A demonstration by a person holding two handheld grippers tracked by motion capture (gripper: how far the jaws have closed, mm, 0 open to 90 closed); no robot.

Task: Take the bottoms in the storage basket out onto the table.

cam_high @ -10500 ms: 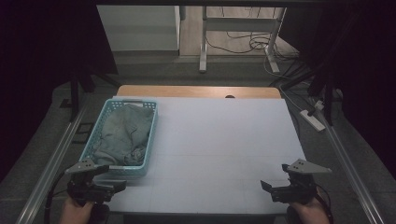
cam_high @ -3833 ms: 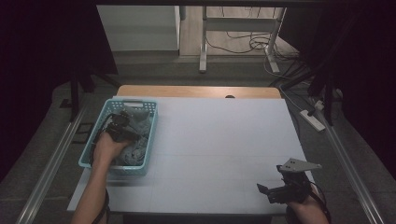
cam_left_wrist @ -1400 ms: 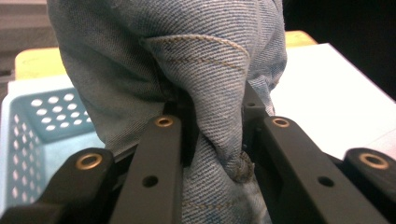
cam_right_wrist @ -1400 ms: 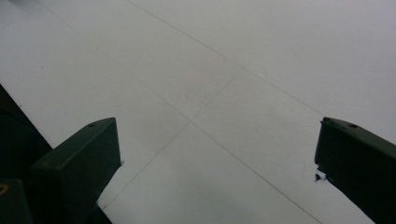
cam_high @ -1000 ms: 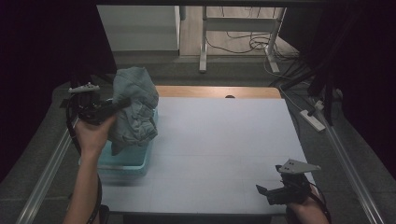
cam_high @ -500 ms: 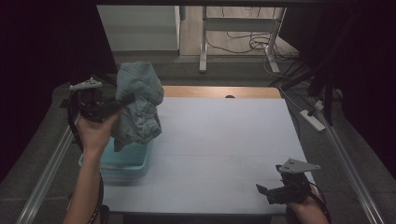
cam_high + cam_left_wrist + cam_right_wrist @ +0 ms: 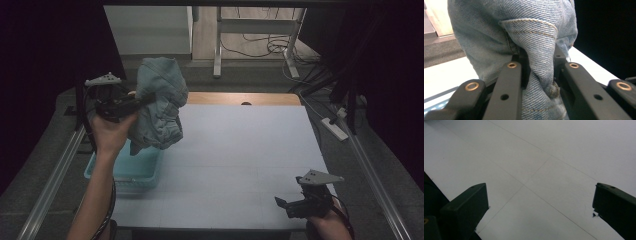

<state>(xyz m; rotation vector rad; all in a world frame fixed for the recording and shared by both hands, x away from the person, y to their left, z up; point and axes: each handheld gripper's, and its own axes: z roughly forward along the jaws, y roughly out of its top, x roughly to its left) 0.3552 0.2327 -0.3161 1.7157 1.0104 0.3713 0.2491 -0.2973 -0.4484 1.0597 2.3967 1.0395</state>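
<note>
step: lifting jeans (image 7: 159, 107) out of basket (image 7: 131, 172) | left tongs (image 7: 134, 102) pinching denim fold | right tongs (image 7: 284, 205) spread, idle | next: carry jeans over bench (image 7: 240, 160), lay flat

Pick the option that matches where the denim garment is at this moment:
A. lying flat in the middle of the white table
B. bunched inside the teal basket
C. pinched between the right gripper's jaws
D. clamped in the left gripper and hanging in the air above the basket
D: the left gripper is shut on a fold of the denim garment, which hangs above the teal basket; the right gripper stands open over the bare table.
</note>
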